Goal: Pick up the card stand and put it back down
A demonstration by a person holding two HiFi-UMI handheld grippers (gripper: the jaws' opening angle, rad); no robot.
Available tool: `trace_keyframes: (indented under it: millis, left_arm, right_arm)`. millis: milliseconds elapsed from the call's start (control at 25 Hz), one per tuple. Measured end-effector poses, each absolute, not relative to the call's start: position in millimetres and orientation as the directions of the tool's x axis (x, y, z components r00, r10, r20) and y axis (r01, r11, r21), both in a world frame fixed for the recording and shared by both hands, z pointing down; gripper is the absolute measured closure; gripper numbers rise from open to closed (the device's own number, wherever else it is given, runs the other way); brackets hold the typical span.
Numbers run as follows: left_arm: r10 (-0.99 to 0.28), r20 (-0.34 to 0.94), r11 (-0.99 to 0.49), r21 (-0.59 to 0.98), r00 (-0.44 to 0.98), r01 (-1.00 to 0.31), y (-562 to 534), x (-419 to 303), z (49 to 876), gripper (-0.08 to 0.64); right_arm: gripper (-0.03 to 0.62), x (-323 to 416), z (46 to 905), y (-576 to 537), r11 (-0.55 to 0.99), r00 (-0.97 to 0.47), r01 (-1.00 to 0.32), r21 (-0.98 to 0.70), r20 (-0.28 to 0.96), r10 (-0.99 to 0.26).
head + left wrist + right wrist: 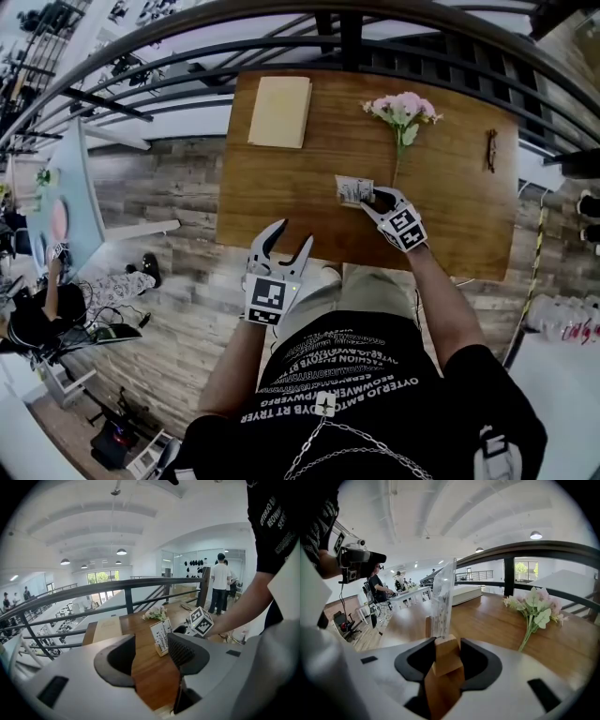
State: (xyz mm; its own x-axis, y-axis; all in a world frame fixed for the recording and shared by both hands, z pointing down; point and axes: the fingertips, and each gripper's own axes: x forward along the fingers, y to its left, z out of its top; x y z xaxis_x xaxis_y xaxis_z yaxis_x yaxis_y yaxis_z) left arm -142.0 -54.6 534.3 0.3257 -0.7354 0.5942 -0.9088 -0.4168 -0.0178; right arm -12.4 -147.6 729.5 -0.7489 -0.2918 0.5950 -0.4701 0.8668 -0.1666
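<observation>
While the right tool [377,200] is clenched on the wooden base of the card stand [353,190], the stand appears to sit on the counter [281,192], near its middle, just left of the flower stem [397,165]. By this reading the grasp is made; lifting and setting down remain. The left tool [289,247] hangs released and empty at the near edge, well apart from the stand.

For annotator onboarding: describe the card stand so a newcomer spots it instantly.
On the wooden table by the railing, look at the stem end of the pink flowers. The card stand is a clear upright sheet in a wooden block, held by the right gripper; its neighbours lie flat.
</observation>
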Motion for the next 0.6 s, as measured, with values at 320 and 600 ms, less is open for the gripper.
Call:
trace_keyframes:
  millis: [320, 600]
  left_arm:
    - [-0.728, 0.605, -0.426, -0.030, 0.323, -0.904, -51, -143, 535, 0.328]
    - [-0.723, 0.608, -0.436, -0.035, 0.327, -0.899, -47, -142, 536, 0.328]
  right_arm:
    - [0.423, 1, 729, -150, 0.829, -0.778, -0.509, -0.231, 0.535, -0.329]
    - [0.425, 8, 725, -144, 0.826, -0.795, -0.507, -0.247, 0.503, -0.338]
